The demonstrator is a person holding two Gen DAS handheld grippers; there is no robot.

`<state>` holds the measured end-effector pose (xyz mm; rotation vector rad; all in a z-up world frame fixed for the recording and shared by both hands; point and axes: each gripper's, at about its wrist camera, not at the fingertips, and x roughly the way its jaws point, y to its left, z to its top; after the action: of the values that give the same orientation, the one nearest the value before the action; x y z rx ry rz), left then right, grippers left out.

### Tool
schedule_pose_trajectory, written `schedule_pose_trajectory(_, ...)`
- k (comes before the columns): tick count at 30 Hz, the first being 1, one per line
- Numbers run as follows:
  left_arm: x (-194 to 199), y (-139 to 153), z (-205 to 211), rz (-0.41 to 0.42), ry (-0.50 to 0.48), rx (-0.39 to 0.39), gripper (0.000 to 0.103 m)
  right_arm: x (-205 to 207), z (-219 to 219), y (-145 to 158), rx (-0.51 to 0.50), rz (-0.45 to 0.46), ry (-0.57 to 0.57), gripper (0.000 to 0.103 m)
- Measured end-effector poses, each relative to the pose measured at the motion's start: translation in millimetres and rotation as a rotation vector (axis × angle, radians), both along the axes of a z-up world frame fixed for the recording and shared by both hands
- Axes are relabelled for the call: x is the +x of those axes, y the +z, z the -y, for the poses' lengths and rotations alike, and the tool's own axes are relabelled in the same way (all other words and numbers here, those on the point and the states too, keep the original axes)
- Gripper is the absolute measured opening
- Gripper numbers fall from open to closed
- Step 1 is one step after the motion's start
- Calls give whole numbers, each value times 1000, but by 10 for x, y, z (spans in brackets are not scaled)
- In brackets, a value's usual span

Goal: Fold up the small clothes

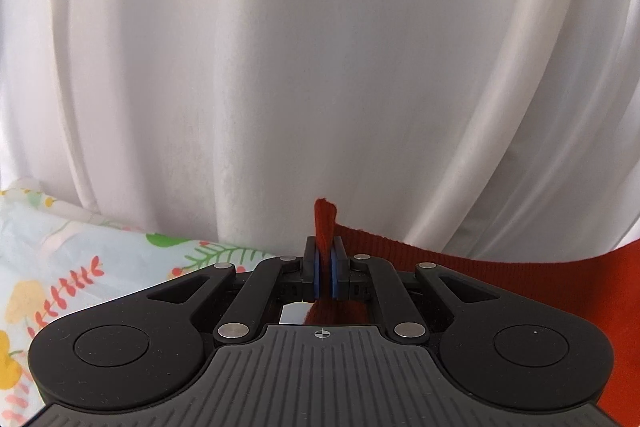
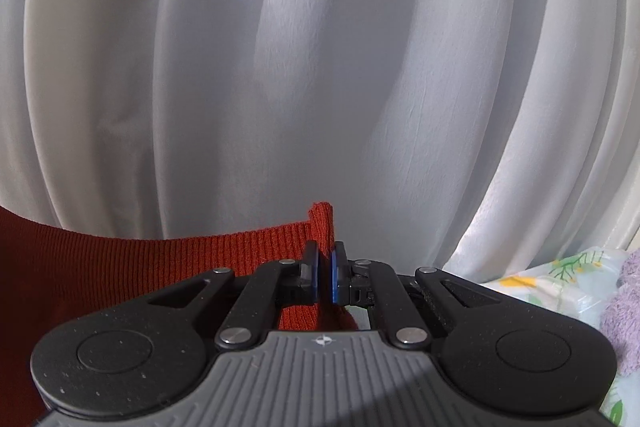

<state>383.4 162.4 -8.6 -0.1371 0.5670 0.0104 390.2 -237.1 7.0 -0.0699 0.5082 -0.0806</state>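
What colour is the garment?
Rust-red ribbed knit, clearest in the right wrist view.

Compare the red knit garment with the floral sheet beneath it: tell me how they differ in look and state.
The red knit garment is one solid rust colour with fine ribbing; the floral sheet is pale blue, printed with leaves and flowers. The garment is held up, its top edge pinched by the left gripper and the right gripper; the sheet lies flat, ungripped. Both are fabric, in front of the white curtain.
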Motion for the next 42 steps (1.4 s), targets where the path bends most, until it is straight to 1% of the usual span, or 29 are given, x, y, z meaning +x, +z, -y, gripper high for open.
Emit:
schedule_pose_trajectory(3, 47, -102, 36, -1, 22, 23, 10, 51, -24, -119, -20, 7, -15, 5)
schedule_pose_trajectory(4, 43, -134, 43, -3, 33, 26, 16, 54, -26, -151, -23, 15, -14, 6)
schedule_pose_trajectory(6, -2, -173, 29, 7, 48, 23, 42, 24, -27, -191, -25, 37, -36, 11)
schedule_pose_trajectory(7, -123, -140, 64, 12, 57, 10, 58, -36, -49, -193, -12, 48, -49, 18)
schedule_pose_trajectory(8, -211, -133, 59, 21, 58, -17, 63, -46, -34, -186, 26, 57, -48, 27)
schedule_pose_trajectory(9, -266, -136, 98, 27, 34, -56, 64, -85, -16, -186, 83, 61, -33, 29)
schedule_pose_trajectory(11, -336, -195, 248, 34, -41, -139, 80, -107, -20, -215, 239, 39, 13, 30)
schedule_pose_trajectory(12, -365, -243, 348, 30, -71, -165, 83, -100, -41, -265, 341, 14, 49, 30)
schedule_pose_trajectory(14, -331, -390, 612, 1, -118, -170, 84, -30, -127, -441, 600, -69, 144, 30)
schedule_pose_trajectory(16, -246, -544, 810, -29, -112, -166, 84, 73, -243, -696, 886, -167, 213, 31)
schedule_pose_trajectory(17, -200, -619, 860, -35, -107, -164, 84, 112, -309, -825, 995, -196, 230, 32)
schedule_pose_trajectory(18, -154, -695, 891, -38, -87, -151, 84, 144, -374, -936, 1051, -206, 240, 33)
schedule_pose_trajectory(19, -116, -768, 891, -46, -58, -128, 84, 179, -420, -1012, 1043, -212, 237, 35)
schedule_pose_trajectory(21, -104, -901, 818, -46, -33, -92, 84, 251, -391, -1113, 964, -210, 205, 33)
schedule_pose_trajectory(22, -114, -942, 744, -25, -41, -91, 84, 243, -320, -1143, 940, -188, 208, 23)
schedule_pose_trajectory(23, -137, -936, 658, -13, -48, -136, 84, 261, -206, -1147, 894, -175, 193, 18)
schedule_pose_trajectory(25, -161, -941, 508, 0, -18, -152, 81, 256, 81, -1170, 809, -151, 146, 16)
schedule_pose_trajectory(26, -171, -950, 437, 4, -32, -175, 79, 230, 230, -1152, 766, -132, 114, 9)
schedule_pose_trajectory(27, -181, -960, 367, 9, -43, -205, 78, 205, 374, -1143, 733, -113, 91, 9)
schedule_pose_trajectory(28, -198, -969, 331, 14, -40, -222, 73, 193, 504, -1147, 706, -111, 38, 8)
schedule_pose_trajectory(29, -221, -953, 300, 18, -36, -226, 70, 178, 638, -1159, 754, -101, 27, 9)
schedule_pose_trajectory(30, -246, -953, 279, 23, -41, -231, 70, 162, 686, -1141, 750, -102, 4, 9)
schedule_pose_trajectory(31, -289, -945, 279, 30, -47, -232, 70, 153, 678, -1112, 701, -98, -24, 9)
schedule_pose_trajectory(33, -350, -944, 254, 39, -58, -217, 70, 133, 633, -1096, 676, -87, -28, 12)
schedule_pose_trajectory(36, -427, -929, 214, 50, -37, -169, 78, 122, 521, -1077, 592, -80, -39, 12)
schedule_pose_trajectory(39, -480, -938, 48, 40, -9, -208, 78, 151, 470, -1060, 550, -91, -52, 12)
schedule_pose_trajectory(40, -522, -915, 17, 41, 6, -189, 79, 151, 457, -1051, 540, -95, -55, 12)
schedule_pose_trajectory(41, -561, -886, -3, 25, 43, -142, 84, 133, 442, -1033, 536, -99, -69, 12)
schedule_pose_trajectory(42, -599, -863, -37, 6, 74, -106, 84, 103, 442, -1002, 526, -105, -94, 12)
